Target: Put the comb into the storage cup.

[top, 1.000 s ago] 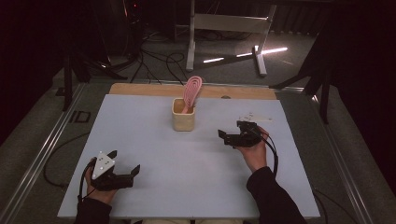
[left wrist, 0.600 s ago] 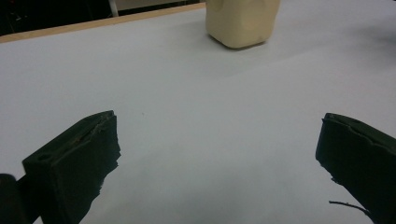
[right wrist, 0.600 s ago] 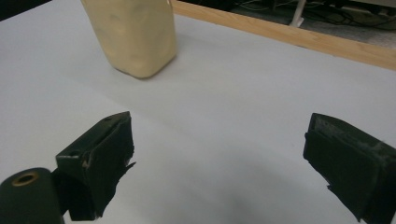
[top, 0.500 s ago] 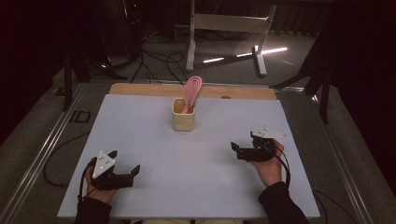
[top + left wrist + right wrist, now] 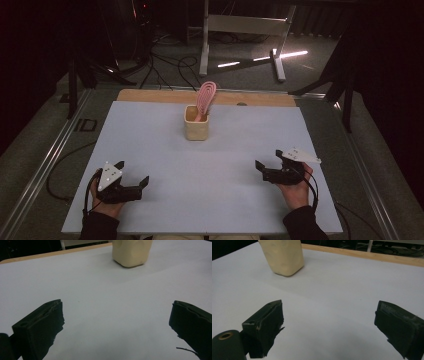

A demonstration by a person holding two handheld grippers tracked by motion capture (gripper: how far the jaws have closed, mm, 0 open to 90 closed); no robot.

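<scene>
Only the cup (image 5: pixel 196 128) with its pink spatula (image 5: pixel 205 97) interrupts the bare table (image 5: pixel 210 200) mid-back.

The surface (image 5: pixel 150 145) is evenly lit from overhead; the surroundings are dark. Bright streaks of glare lie on the floor (image 5: pixel 260 59) beyond. The cup (image 5: pixel 196 129) casts a soft, faint shadow. In both gripper views the near fingers (image 5: pixel 40 327) appear soft and underexposed, with mild grain.
</scene>
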